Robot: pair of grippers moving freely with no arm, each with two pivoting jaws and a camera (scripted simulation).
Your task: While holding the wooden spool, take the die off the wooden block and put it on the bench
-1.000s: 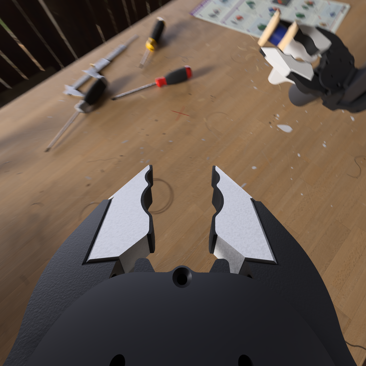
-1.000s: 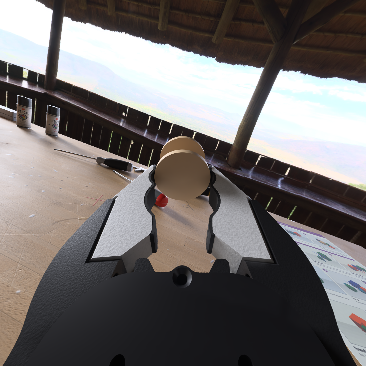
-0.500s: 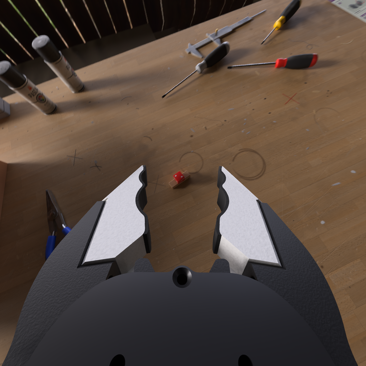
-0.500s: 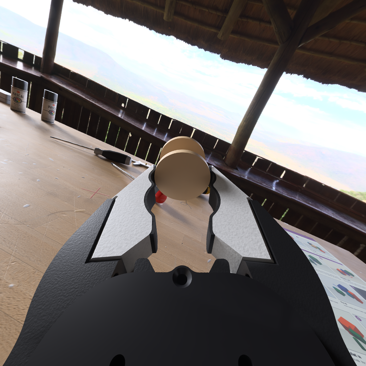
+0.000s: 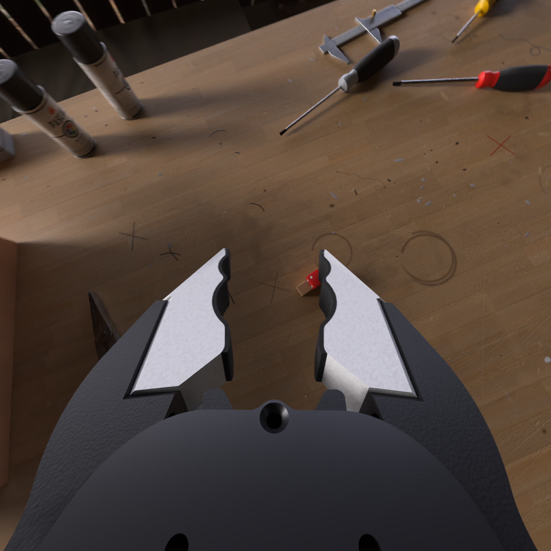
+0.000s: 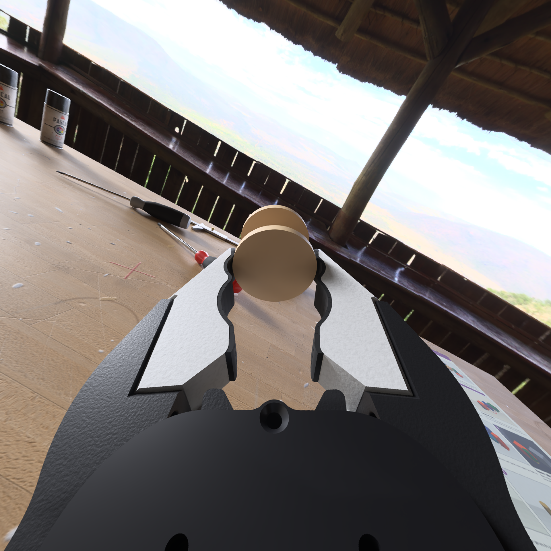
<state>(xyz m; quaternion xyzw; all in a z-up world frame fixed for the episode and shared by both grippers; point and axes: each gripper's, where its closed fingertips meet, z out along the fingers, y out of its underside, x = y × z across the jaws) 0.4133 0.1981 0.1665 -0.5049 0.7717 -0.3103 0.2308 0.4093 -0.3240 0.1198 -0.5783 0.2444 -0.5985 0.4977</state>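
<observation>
Left gripper [image 5: 274, 262] open, empty, high over bench [image 5: 387, 208]. Die [image 5: 312, 279] atop block [image 5: 304, 289], below and ahead, off-centre toward right finger, partly hidden behind its tip. Needs shift right, then descent. Right gripper [image 6: 274, 262] clamped on spool [image 6: 275, 267], aloft.

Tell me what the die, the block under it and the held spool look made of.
Die: glossy red, probably plastic, with white pips. Wooden block: pale matte wood, bare cut faces. Wooden spool: smooth tan wood with a soft sheen on its round flange, held in the right tongs; no grain shows, so the finish is uncertain.
</observation>
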